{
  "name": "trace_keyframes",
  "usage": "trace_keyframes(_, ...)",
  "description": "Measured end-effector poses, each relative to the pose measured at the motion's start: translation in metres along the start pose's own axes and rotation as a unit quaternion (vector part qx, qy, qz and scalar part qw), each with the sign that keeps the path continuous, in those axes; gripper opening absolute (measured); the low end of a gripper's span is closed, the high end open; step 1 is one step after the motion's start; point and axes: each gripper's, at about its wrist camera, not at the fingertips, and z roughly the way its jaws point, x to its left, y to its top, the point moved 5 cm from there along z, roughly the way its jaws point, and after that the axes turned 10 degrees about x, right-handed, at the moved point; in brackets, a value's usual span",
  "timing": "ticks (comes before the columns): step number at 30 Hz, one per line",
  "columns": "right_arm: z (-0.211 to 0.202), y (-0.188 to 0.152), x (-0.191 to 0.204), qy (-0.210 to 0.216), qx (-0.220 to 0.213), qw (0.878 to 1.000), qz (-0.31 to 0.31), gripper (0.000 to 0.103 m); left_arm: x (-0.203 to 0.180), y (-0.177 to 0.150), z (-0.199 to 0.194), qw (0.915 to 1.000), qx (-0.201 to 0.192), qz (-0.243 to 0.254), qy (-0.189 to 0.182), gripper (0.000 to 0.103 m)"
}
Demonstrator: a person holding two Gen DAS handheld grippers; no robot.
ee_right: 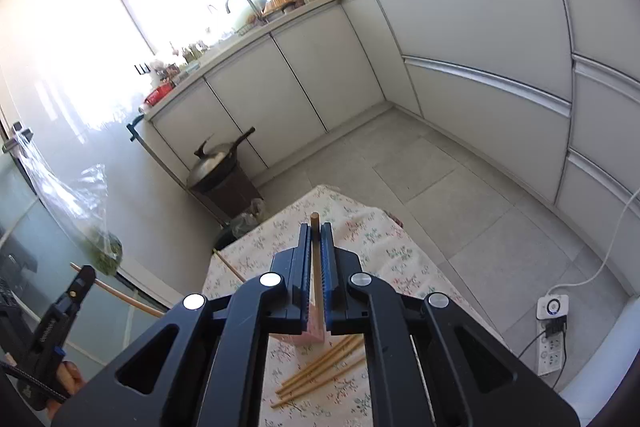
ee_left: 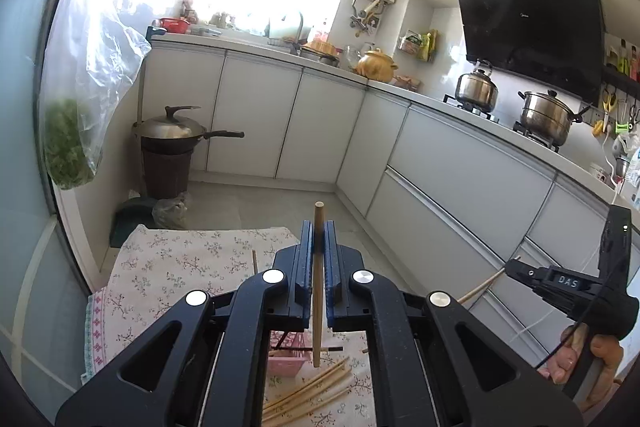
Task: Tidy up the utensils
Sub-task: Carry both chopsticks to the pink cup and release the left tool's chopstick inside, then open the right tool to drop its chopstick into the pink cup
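left gripper (ee_left: 319, 227) clamped on one chopstick (ee_left: 318, 291), held upright above the floral tablecloth (ee_left: 168, 267); right gripper (ee_right: 315, 229) likewise pinching a second chopstick (ee_right: 317, 283); loose chopsticks (ee_right: 320, 367) lying below beside a pink basket (ee_left: 286, 363)

My left gripper (ee_left: 319, 235) is matte black plastic with angular, cut-out arms, four round silver pivot caps and blue ribbed pads (ee_left: 330, 259) lining its fingers. My right gripper (ee_right: 315, 239) is built the same way. Seen from the left gripper, its black body carries a small "DAS" label, a thin black cable loops beside my right hand (ee_left: 588, 359), and a tiny light glows above.
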Motion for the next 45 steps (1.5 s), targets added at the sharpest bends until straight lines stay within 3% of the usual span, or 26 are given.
trace_keyframes(7, 0.016, 0.019, 0.022, 0.021, 0.001, 1.000, -0.009, 0.005, 0.016, 0.012, 0.041, 0.9992, 0.005, -0.012, 0.039, 0.004)
trace_keyframes(13, 0.041, 0.022, 0.040, 0.025, 0.014, 0.999, -0.021, 0.005, 0.026, 0.003, 0.088, 0.9973, 0.043, -0.011, 0.058, 0.006)
trace_keyframes(14, 0.045, 0.022, 0.042, 0.026, 0.018, 0.999, -0.022, 0.005, 0.027, -0.002, 0.097, 0.9967, 0.059, -0.009, 0.055, 0.009)
trace_keyframes(15, 0.050, 0.022, 0.044, 0.026, 0.022, 0.999, -0.023, 0.005, 0.029, -0.007, 0.103, 0.9962, 0.070, -0.012, 0.050, 0.018)
trace_keyframes(16, 0.054, 0.021, 0.046, 0.027, 0.026, 0.999, -0.023, 0.005, 0.032, -0.009, 0.103, 0.9959, 0.073, -0.017, 0.052, 0.029)
trace_keyframes(25, 0.072, 0.017, 0.062, 0.026, 0.040, 0.998, -0.036, 0.005, 0.063, 0.015, 0.046, 0.9942, 0.006, -0.084, 0.067, 0.054)
trace_keyframes(32, 0.094, 0.010, 0.071, 0.009, 0.053, 0.997, -0.046, 0.005, 0.061, 0.015, 0.046, 0.9940, 0.011, -0.077, 0.076, 0.054)
trace_keyframes(39, 0.144, -0.004, 0.075, 0.015, 0.082, 0.996, -0.036, 0.008, 0.059, 0.008, 0.061, 0.9934, 0.038, -0.068, 0.084, 0.054)
trace_keyframes(45, 0.137, -0.007, 0.083, 0.011, 0.074, 0.995, -0.063, 0.009, 0.052, 0.006, 0.062, 0.9933, 0.041, -0.050, 0.096, 0.056)
